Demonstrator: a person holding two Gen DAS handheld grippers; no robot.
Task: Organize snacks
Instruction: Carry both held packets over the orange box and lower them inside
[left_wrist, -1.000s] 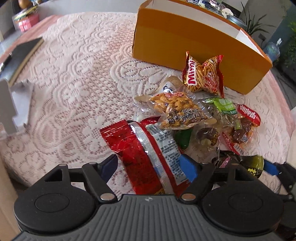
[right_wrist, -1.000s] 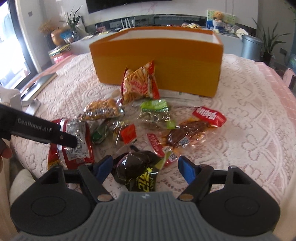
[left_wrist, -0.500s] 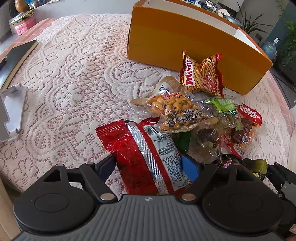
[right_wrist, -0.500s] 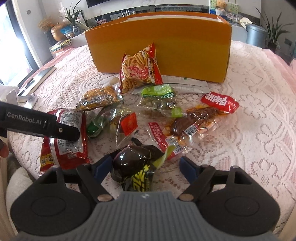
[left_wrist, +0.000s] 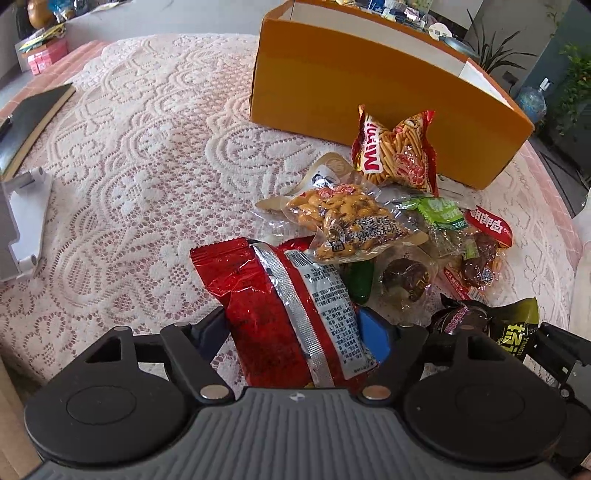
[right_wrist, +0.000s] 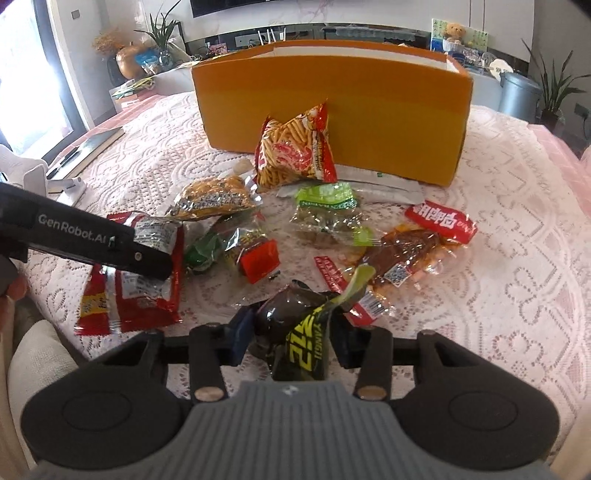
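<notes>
An open orange box (right_wrist: 332, 103) stands at the back of the lace-covered table, with a heap of snack packets in front of it. My left gripper (left_wrist: 293, 323) straddles a red foil packet (left_wrist: 266, 295) that lies flat on the cloth. Its jaws are closing and stand at the packet's edges without visibly squeezing it. In the right wrist view one left finger (right_wrist: 147, 258) reaches over that red packet (right_wrist: 147, 295). My right gripper (right_wrist: 291, 332) is closing on a dark packet with yellow lettering (right_wrist: 295, 325). Both pads press its sides, and its green end sticks up.
A red bag of stick snacks (right_wrist: 291, 147) leans on the box. Nearer lie a peanut pack (left_wrist: 347, 218), a green-labelled pack (right_wrist: 325, 206) and a red-labelled meat snack (right_wrist: 413, 243). A dark notebook (left_wrist: 26, 122) and a white stand (left_wrist: 22, 221) sit at the left edge.
The right jaws have come together onto the dark packet, which has bunched up with its green end raised. The left gripper has stayed over the red packet.
</notes>
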